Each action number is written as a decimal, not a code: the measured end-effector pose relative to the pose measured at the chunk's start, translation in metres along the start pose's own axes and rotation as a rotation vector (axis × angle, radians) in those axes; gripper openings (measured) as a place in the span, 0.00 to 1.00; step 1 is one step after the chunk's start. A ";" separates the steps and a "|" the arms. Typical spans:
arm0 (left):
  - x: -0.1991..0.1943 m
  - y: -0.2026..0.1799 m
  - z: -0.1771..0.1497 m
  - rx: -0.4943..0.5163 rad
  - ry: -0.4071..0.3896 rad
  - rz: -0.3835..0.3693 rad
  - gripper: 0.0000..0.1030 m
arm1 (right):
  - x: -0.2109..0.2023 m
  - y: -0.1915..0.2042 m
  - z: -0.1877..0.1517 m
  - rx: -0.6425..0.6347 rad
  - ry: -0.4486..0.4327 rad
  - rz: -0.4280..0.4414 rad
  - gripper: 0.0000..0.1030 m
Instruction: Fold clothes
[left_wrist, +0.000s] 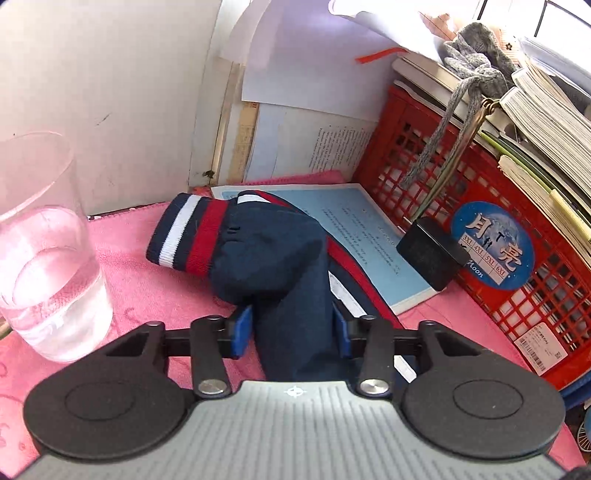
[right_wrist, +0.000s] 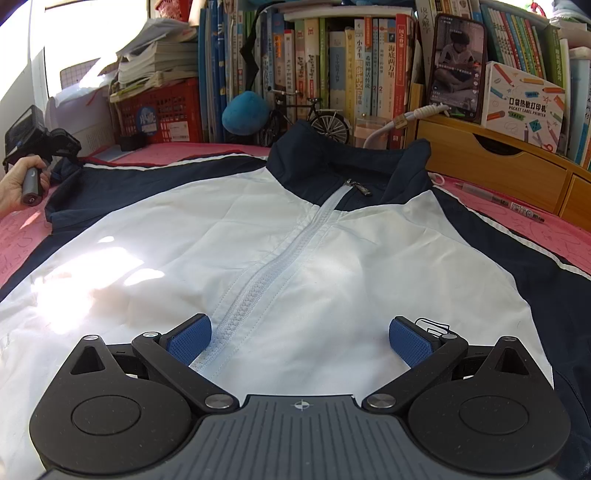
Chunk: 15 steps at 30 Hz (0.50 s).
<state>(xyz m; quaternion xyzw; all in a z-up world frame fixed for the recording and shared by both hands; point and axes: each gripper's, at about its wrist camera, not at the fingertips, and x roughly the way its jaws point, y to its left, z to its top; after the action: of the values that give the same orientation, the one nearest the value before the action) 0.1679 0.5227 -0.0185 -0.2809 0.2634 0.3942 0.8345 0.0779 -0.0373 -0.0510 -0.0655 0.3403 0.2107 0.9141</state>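
Two grippers: one on the sleeve at the far left of the table, one over the jacket's chest
Glass of water (left_wrist: 48, 254): stands on the pink cloth (left_wrist: 155, 288) just left of the left gripper, near enough to be knocked
Left gripper (left_wrist: 293, 328): its blue pads sit on either side of the navy sleeve (left_wrist: 280, 273) and appear pinched on the fabric; no gap shows between pad and cloth
Cuff (left_wrist: 186, 232): navy, white and red ribbing, lying on the pink cloth beyond the jaws, pointing toward the glass
Blue booklet (left_wrist: 373, 236): under the sleeve's right edge, beside the red crate (left_wrist: 491, 236)
Hand (right_wrist: 18, 184): seen in the right wrist view at the left edge, holding the other tool's handle by the sleeve end
Jacket (right_wrist: 184, 236): spread front-up, zipped, white chest with navy collar and sleeves, filling the middle of the table
Right gripper (right_wrist: 299, 339): jaws spread wide, nothing between them, poised over the zipper (right_wrist: 258, 291) low on the chest
Step in hand: likely the first fold, the sleeve taken up to go across the chest
Next move: lift the sleeve clear of the booklet and glass, carry it inward over the white panel and lay it flat; the right tool could pin the body so it does not drag
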 end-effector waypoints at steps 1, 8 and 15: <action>-0.003 0.002 0.001 0.007 -0.018 0.004 0.20 | 0.000 0.000 0.000 0.000 0.000 0.000 1.00; -0.041 -0.028 0.008 0.352 -0.346 0.137 0.11 | 0.000 0.000 0.000 0.000 0.000 0.000 1.00; -0.035 -0.042 0.008 0.631 -0.416 0.325 0.12 | 0.000 0.000 0.000 0.001 0.000 0.000 1.00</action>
<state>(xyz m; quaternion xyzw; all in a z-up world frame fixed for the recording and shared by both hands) 0.1843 0.4875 0.0210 0.1196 0.2378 0.4690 0.8421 0.0778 -0.0376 -0.0514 -0.0652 0.3403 0.2105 0.9141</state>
